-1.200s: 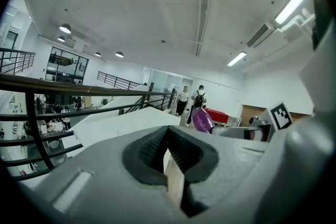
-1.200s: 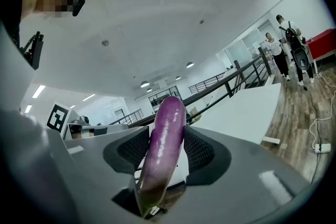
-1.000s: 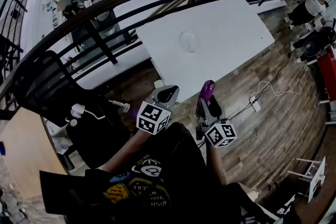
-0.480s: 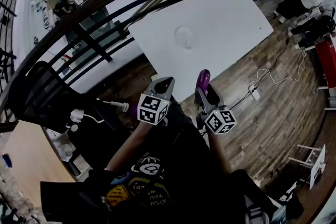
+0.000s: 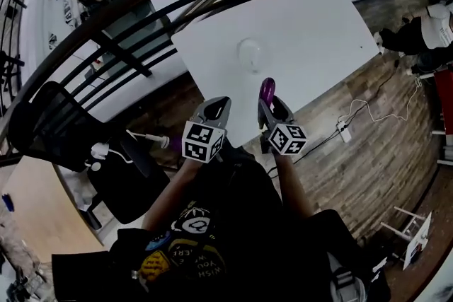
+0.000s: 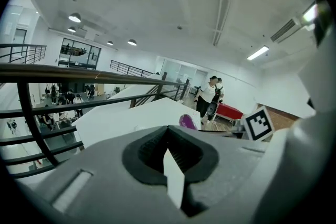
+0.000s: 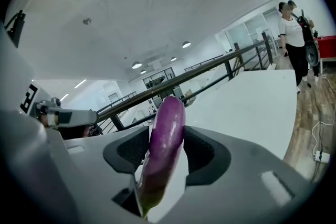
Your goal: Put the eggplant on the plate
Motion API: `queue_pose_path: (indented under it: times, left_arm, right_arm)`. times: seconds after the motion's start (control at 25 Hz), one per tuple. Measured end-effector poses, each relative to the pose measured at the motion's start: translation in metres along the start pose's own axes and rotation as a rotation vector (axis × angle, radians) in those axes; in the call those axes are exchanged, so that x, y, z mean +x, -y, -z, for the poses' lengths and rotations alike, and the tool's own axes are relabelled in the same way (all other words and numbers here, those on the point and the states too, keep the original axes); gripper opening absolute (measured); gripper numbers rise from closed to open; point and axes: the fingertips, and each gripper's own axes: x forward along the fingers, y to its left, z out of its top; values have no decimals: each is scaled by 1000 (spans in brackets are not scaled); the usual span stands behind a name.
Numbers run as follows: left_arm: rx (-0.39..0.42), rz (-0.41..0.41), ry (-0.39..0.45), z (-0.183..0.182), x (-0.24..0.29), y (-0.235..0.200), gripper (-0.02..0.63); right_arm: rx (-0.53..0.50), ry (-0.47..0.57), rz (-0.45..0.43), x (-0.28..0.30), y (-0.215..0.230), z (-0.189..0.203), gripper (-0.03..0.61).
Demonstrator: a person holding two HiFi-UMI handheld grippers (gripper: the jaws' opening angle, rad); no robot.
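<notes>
A purple eggplant [image 5: 267, 90] stands up out of my right gripper [image 5: 269, 107], which is shut on its lower part. In the right gripper view the eggplant [image 7: 165, 139] fills the gap between the dark pads and leans slightly left. Its tip hangs over the near edge of the white table [image 5: 318, 25]. A pale round plate [image 5: 249, 53] lies on the table just beyond the eggplant. My left gripper [image 5: 215, 108] is beside the right one, at the table's near edge, shut with nothing in it. In its own view the left gripper [image 6: 169, 136] has its pads together.
A black railing [image 5: 113, 10] curves behind the table. A black chair [image 5: 64, 131] stands at the left, over a lower floor. A cable and power strip [image 5: 345, 132] lie on the wooden floor at the right, with people [image 5: 432, 28] standing beyond them.
Both grippers have moved forward and down towards the table. The eggplant, earlier over the floor short of the table, now reaches over its near edge, closer to the plate.
</notes>
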Motion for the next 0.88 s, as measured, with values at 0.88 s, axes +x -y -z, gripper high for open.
queue_pose_path:
  times: [0.88]
  left_arm:
    - [-95,-191,-99,14,80,-66,5]
  right_arm:
    - [-210,-527,84,265,131,49,208]
